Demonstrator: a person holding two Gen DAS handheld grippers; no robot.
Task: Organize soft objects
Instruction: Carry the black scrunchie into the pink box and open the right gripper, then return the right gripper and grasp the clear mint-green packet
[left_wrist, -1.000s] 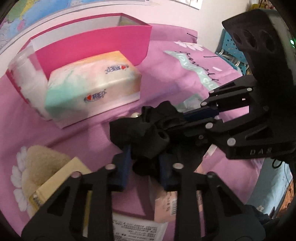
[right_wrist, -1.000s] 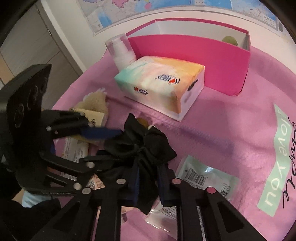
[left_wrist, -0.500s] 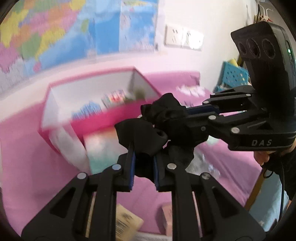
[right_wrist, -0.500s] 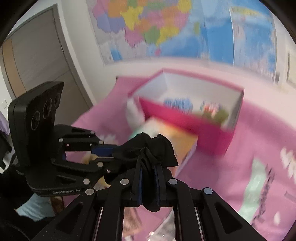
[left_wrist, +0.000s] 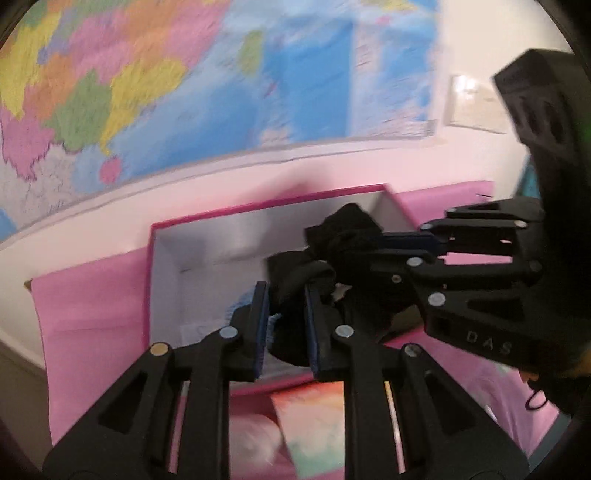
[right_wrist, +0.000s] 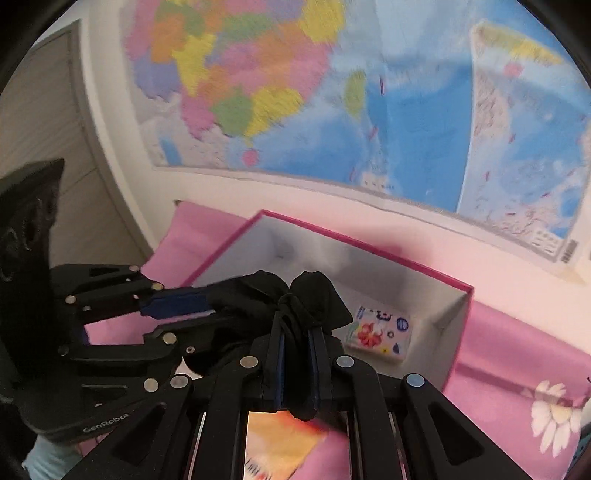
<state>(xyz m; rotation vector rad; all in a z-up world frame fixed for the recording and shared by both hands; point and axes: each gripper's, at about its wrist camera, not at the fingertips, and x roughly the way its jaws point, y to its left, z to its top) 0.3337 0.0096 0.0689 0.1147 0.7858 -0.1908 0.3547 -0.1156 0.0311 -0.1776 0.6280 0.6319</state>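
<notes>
Pink cloth (right_wrist: 517, 354) over table, pink box (right_wrist: 458, 332), wall map (right_wrist: 369, 92) behind

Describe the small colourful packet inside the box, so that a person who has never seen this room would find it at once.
Below the wall map, a pink box with white inner walls stands open on the pink cloth. The small packet lies flat on its floor, near the right-hand inner corner in the right wrist view. It is white with a red flower print, unlike the black fabric bow held over the box.
</notes>
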